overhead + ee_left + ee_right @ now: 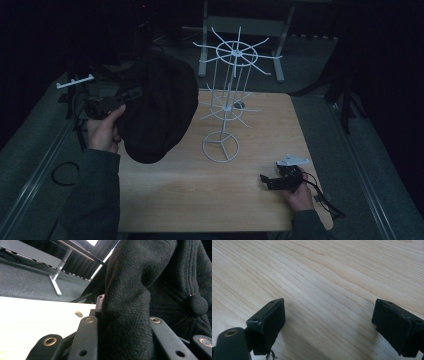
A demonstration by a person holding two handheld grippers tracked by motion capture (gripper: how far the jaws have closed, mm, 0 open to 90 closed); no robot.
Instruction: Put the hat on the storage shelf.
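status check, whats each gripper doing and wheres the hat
Left gripper shut on black hat, held up left of white wire rack. Right gripper open, empty, low over wooden table. Nothing between hat and rack.

We see a light wooden table with rounded corners standing on grey carpeted floor. Beyond it stands a grey metal-legged bench. The room is dim; dark curtains close the background.
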